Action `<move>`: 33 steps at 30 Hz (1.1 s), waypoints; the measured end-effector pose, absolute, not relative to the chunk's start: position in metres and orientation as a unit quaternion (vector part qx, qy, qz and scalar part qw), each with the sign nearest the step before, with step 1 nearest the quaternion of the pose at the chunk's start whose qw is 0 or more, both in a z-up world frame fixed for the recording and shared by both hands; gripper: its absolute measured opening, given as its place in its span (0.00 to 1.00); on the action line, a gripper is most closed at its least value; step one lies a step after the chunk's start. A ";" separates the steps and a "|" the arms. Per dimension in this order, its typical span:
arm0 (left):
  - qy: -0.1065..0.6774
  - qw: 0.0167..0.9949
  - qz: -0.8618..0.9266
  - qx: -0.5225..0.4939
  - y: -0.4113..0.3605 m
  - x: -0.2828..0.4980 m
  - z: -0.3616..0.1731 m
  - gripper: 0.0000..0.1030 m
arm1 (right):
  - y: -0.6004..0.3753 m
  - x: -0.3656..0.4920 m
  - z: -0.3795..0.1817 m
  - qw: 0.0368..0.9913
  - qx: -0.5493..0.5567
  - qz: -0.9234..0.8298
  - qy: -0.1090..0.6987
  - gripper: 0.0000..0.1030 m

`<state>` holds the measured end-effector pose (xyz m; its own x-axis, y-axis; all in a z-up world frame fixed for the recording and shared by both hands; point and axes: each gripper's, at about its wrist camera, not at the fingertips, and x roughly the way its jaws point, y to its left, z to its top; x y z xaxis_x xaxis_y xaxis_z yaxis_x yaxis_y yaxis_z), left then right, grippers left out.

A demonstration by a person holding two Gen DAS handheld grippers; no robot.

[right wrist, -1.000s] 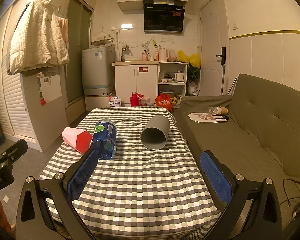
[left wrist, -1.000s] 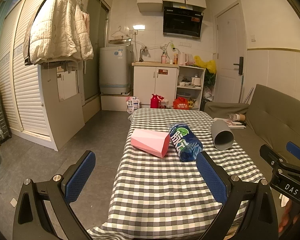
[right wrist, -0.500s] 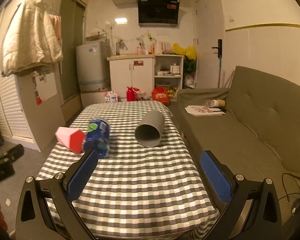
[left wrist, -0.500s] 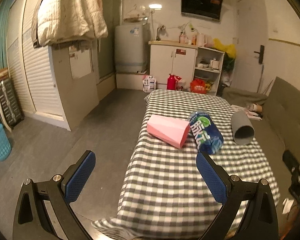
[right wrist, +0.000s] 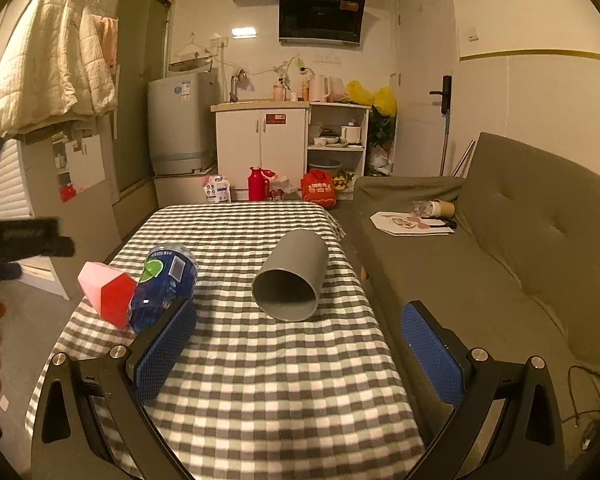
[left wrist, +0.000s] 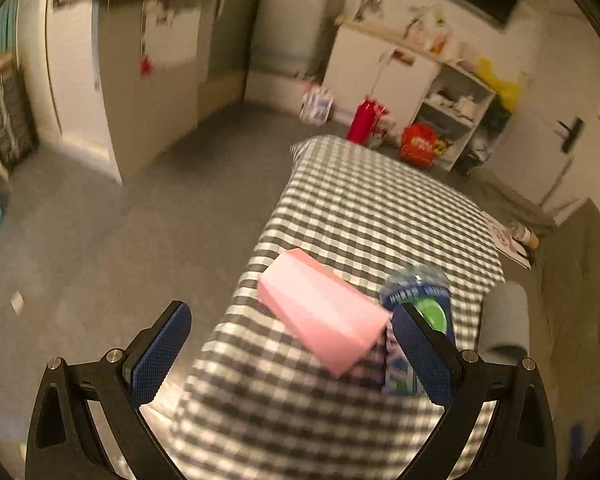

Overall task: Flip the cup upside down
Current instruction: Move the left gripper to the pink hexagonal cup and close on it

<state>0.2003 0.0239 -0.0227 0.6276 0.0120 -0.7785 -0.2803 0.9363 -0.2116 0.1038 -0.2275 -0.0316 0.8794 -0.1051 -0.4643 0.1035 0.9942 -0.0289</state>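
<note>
Both the left gripper point(left wrist: 290, 350) and right gripper point(right wrist: 298, 350) hover spread and empty over the checked table point(right wrist: 260, 380), where the grey cup point(right wrist: 290, 276) lies on its side, looking light, stiff and smooth, best pinched across its wall near the rim.

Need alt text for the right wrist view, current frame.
An open right gripper points over a checked table at a grey cup lying on its side, mouth toward the camera. To its left lie a blue bottle and a pink cup, also tipped over; a sofa stands right of the table.
</note>
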 end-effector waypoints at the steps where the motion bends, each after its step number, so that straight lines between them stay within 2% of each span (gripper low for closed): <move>1: 0.431 0.884 0.080 -0.162 0.024 0.208 -0.027 1.00 | -0.227 0.108 -0.034 0.968 -0.002 -0.052 0.244 1.00; 7: 0.482 0.856 0.075 -0.169 0.018 0.242 -0.058 0.99 | -0.225 0.132 -0.040 0.967 0.001 -0.051 0.251 1.00; 10: 0.481 0.849 0.075 -0.208 0.025 0.247 -0.066 0.99 | -0.222 0.138 -0.043 0.966 0.000 -0.047 0.256 1.00; 13: 0.486 0.848 0.062 -0.202 0.017 0.254 -0.066 0.99 | -0.221 0.142 -0.046 0.963 -0.002 -0.047 0.266 1.00; 20: 0.566 0.785 -0.025 -0.250 0.015 0.269 -0.083 0.97 | -0.226 0.137 -0.044 0.963 0.006 -0.061 0.262 1.00; 22: 0.572 0.778 -0.043 -0.255 0.012 0.270 -0.087 0.82 | -0.225 0.135 -0.042 0.963 0.005 -0.061 0.261 1.00; 23: 0.579 0.772 -0.050 -0.257 0.011 0.269 -0.090 0.66 | -0.224 0.134 -0.042 0.964 0.004 -0.061 0.260 1.00; 24: 0.583 0.767 -0.063 -0.262 0.008 0.267 -0.093 0.56 | -0.223 0.133 -0.041 0.964 0.001 -0.060 0.259 1.00; 25: 0.582 0.765 -0.071 -0.266 0.007 0.266 -0.094 0.53 | -0.223 0.132 -0.040 0.964 0.000 -0.060 0.259 1.00; 27: 0.579 0.770 -0.083 -0.256 0.003 0.263 -0.092 0.38 | -0.222 0.129 -0.038 0.965 -0.003 -0.059 0.257 1.00; 29: 0.576 0.775 -0.092 -0.242 -0.001 0.261 -0.088 0.31 | -0.223 0.128 -0.038 0.965 -0.002 -0.060 0.257 1.00; 33: 0.578 0.783 -0.089 -0.210 -0.004 0.254 -0.084 0.33 | -0.226 0.125 -0.036 0.964 0.004 -0.063 0.257 1.00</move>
